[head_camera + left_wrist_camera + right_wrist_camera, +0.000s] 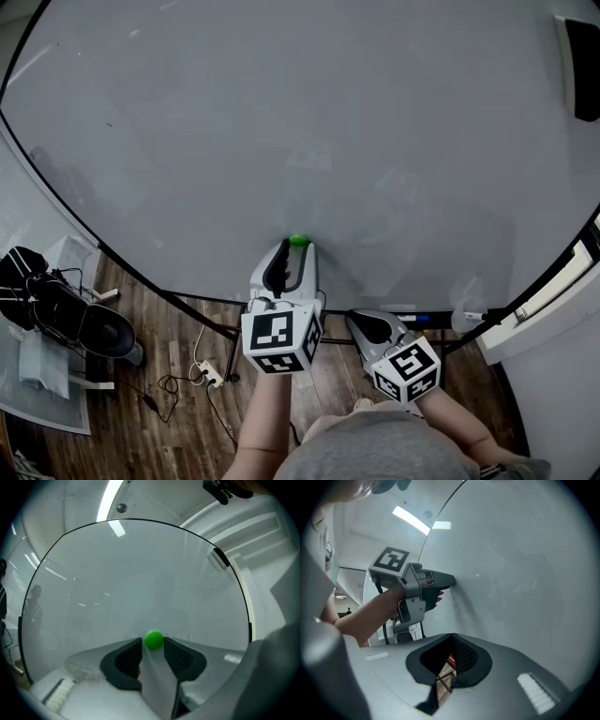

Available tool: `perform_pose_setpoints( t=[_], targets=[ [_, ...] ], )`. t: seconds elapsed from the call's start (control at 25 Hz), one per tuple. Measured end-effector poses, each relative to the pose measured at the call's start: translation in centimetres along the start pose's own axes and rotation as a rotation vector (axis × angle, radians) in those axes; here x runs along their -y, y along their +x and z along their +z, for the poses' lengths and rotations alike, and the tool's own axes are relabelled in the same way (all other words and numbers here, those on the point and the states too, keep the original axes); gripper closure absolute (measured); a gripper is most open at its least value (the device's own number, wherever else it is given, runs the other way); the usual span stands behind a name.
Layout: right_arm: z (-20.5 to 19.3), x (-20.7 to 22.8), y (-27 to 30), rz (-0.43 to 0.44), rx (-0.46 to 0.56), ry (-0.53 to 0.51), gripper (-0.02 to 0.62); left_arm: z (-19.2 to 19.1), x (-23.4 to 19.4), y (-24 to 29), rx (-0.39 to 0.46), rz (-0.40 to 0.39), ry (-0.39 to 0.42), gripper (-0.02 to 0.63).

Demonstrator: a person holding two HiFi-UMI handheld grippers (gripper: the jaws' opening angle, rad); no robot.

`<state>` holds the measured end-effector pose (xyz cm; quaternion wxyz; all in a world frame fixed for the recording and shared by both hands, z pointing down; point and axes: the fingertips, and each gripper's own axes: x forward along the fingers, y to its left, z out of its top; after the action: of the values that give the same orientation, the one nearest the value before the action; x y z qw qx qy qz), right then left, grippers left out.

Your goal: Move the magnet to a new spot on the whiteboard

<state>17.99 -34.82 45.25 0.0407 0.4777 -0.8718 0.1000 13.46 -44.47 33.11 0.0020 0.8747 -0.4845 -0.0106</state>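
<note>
A small green magnet [298,240] [153,640] sits on the lower middle of the large whiteboard [281,112] [140,583]. My left gripper [298,249] [153,645] points at the board and is shut on the magnet, which is pinched between its two dark fingertips. The right gripper [368,323] [451,638] hangs lower and to the right, near the board's bottom edge, with its jaws shut together and nothing between them. In the right gripper view the left gripper [451,580] touches the whiteboard [525,564]; the magnet is hidden there.
A black eraser [581,66] [219,557] clings to the board's upper right. Markers lie on the tray [469,317] under the board's lower edge. A dark bag [56,309] and a power strip with cables [211,375] are on the wooden floor at left.
</note>
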Motion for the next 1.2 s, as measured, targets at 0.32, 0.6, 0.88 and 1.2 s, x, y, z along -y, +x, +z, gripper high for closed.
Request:
perform_pose_setpoints(
  t=[0.32,0.6,0.88,1.2],
  targets=[
    [0.1,-1.2,0.6,0.026,-0.005,-0.013,0.606,-1.2,-1.7,-2.6,-0.021,0.043,-0.019,0.457],
    [0.4,-4.3,-0.2,0.032,0.0,-0.019,0.604,-3.3,-3.6,-7.4,-0.063,0.123,-0.057,0.492],
    [0.2,-8.7,-1.8,0.033,0.005,-0.016,0.604,-5.2,-4.7,-13.7,-0.091,0.149,-0.107,0.558],
    [-0.6,-14.5,-3.8,0.043,0.004,-0.015,0.604,-6.7,-5.4,-21.8,-0.11,0.173,-0.134,0.601]
  ],
)
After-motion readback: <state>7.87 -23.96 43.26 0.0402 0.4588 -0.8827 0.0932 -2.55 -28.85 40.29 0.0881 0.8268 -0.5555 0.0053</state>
